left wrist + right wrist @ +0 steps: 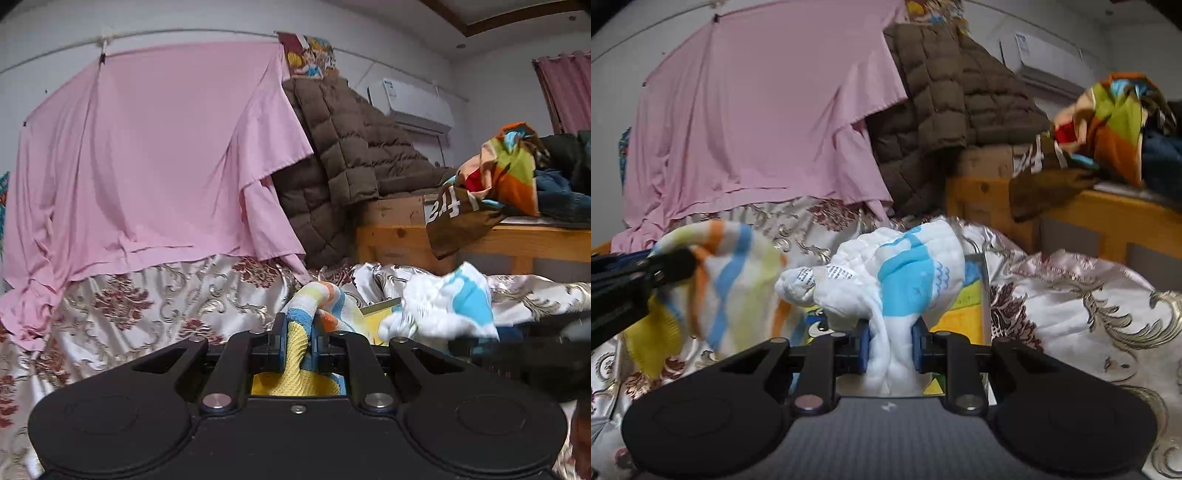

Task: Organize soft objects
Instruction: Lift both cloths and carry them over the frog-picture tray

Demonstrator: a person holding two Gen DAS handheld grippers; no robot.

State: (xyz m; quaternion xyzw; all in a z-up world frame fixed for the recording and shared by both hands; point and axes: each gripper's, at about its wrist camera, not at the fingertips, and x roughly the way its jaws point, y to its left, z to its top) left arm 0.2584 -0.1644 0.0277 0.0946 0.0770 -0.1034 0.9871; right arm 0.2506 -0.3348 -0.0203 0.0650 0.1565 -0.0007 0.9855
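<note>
Left hand-held gripper (pixel 298 341) clamped on striped towel (pixel 325 302), right hand-held gripper (pixel 889 349) clamped on white cloth (pixel 905 273)

A pink sheet (pixel 147 155) is hanging beside a brown quilted coat (pixel 343 144); a floral bedspread (pixel 155 295) is lying below.

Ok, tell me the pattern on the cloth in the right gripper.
White cloth with blue patches, clearest in the right wrist view.

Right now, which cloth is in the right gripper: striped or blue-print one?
The white cloth with blue print, pinched in the right gripper. The orange-, blue- and yellow-striped towel is in the left gripper.
</note>
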